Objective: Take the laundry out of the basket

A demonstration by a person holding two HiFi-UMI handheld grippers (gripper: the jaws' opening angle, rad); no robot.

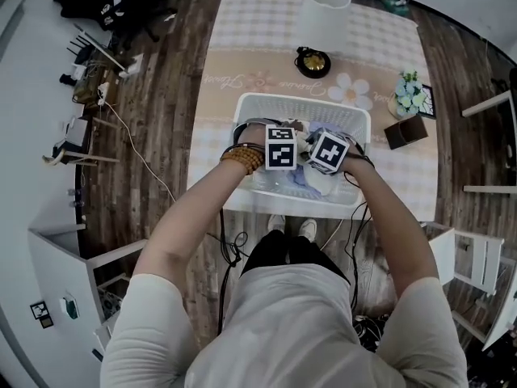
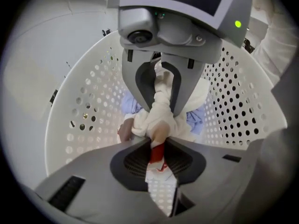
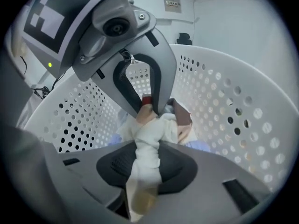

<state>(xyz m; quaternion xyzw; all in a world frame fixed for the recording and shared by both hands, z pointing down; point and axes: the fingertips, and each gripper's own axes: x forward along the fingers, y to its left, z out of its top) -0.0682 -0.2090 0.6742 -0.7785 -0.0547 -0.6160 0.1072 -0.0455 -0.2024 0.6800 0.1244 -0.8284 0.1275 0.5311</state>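
Note:
A white perforated laundry basket (image 1: 300,100) stands on the table in front of me. Both grippers reach down into it, close together. My left gripper (image 1: 281,148) is shut on a cream garment (image 2: 161,111), and a red-and-white printed piece shows between its pads (image 2: 158,146). My right gripper (image 1: 328,152) is shut on the same cream bundle (image 3: 154,129), which bunches between its fingertips (image 3: 147,155). Each gripper faces the other across the cloth. Light blue laundry (image 2: 128,104) lies beneath, against the basket wall (image 3: 219,106).
Beyond the basket, the checked tablecloth (image 1: 242,63) carries a white lampshade (image 1: 323,6), a black round dish (image 1: 313,62), a small flower pot (image 1: 409,94) and a brown box (image 1: 405,132). White chairs (image 1: 477,257) stand at the right, and cables and clutter lie on the floor at left.

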